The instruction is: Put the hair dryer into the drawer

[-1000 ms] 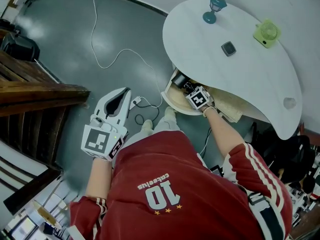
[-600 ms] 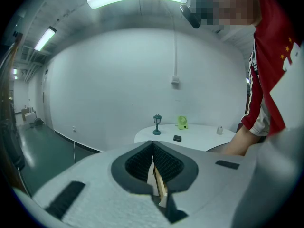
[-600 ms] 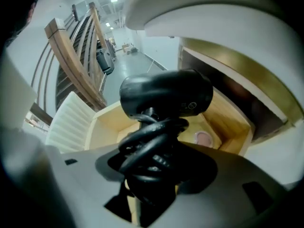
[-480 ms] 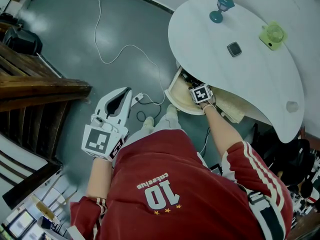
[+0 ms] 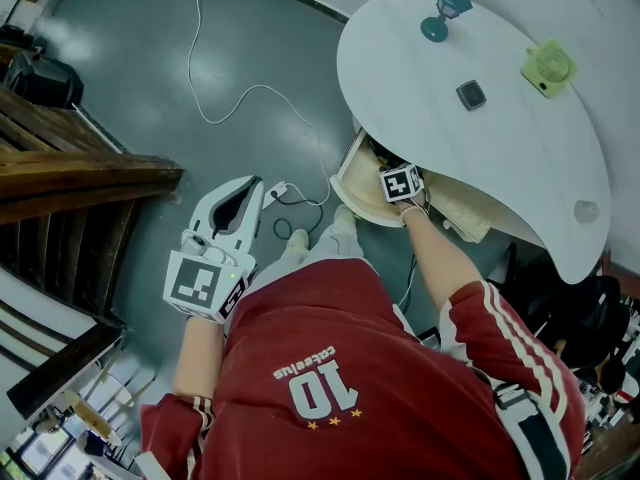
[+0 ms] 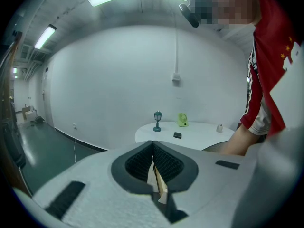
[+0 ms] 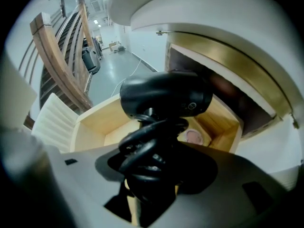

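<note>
the right arm (image 5: 445, 263) reached steeply down beneath the white table's (image 5: 500, 158) near edge. the right gripper (image 5: 400, 183) had its jaws spread wide, clamped on the black hair dryer's (image 7: 164, 99) handle and coiled cord, over the open wooden drawer (image 7: 90, 122). the left gripper (image 5: 245, 196) was held out level over the floor (image 5: 150, 88), jaws closed together and empty.

In the head view a white table (image 5: 520, 158) fills 2 o'clock. A teal lamp (image 5: 441, 13) stands at the table's 11 o'clock, a green fan (image 5: 548, 68) at its 1 o'clock, and a small dark square (image 5: 470, 95) sits just inward of both. Wooden stairs (image 5: 70, 183) lie at 9 o'clock. A white cable (image 5: 215, 118) trails over the grey floor (image 5: 150, 58) at 11 o'clock.
</note>
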Tool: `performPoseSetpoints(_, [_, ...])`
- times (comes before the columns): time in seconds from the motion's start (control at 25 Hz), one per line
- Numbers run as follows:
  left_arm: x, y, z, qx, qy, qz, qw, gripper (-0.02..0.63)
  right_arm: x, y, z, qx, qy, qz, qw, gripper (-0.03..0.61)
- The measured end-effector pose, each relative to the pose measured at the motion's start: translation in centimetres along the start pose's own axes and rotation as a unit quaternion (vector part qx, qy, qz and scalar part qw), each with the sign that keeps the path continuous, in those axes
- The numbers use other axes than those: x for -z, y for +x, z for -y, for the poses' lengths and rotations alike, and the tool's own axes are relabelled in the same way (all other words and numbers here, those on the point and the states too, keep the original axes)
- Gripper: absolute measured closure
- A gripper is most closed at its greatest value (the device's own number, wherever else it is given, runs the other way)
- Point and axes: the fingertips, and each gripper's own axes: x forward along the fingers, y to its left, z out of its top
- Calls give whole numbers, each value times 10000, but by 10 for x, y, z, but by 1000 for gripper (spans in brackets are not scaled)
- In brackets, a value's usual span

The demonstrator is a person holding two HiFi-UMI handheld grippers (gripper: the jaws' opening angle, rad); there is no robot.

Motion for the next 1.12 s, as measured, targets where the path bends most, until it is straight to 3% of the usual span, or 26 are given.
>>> performPoseSetpoints(0.56, [1,-7,-6,-67,-40,7,10000,612,7,5,11,480,-283,-305,9980,310])
performPoseSetpoints(0.8, [4,-13,-6,-68,-71,37,9999,612,9,8,0,363,-533,-457,9969,267])
performPoseSetpoints(1.12, [6,-23,-6,-78,-128,86,9999,612,12,4,-7,124,-709,-546,9959,272])
